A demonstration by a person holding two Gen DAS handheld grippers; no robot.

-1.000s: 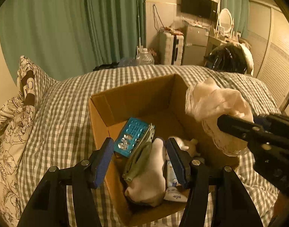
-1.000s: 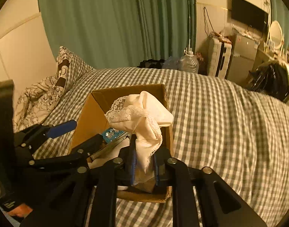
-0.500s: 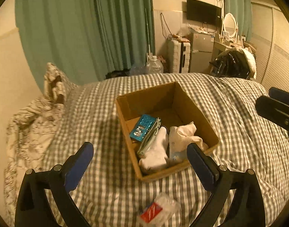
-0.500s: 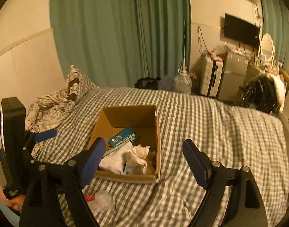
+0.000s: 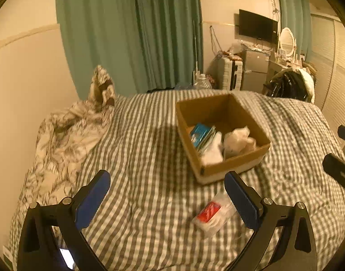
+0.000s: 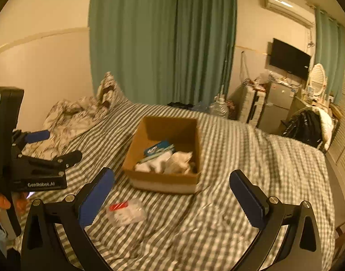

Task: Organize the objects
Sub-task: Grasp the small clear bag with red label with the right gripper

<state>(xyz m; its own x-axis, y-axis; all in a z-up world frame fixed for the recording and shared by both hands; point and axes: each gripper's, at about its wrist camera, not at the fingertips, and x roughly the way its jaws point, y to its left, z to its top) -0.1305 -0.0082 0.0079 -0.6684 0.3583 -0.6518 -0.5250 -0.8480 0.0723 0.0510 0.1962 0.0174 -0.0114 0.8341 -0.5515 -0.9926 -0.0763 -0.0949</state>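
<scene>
Bed: we are hovering over its checked cover.
Cardboard box: sitting mid-bed, holding a blue packet and white cloths.
Clear packet: lying outside, near the box.
Left gripper, right gripper: both gaping wide, gripping nothing.

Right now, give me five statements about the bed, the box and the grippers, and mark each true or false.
1. The cardboard box sits on the checked bedspread. True.
2. The clear packet with the red label lies inside the box. False: it lies on the bedspread outside the box.
3. The left hand-held gripper grips white cloth. False: it is open and empty.
4. The right hand-held gripper is open. True.
5. The box is empty. False: a teal packet and white cloth lie inside.
</scene>
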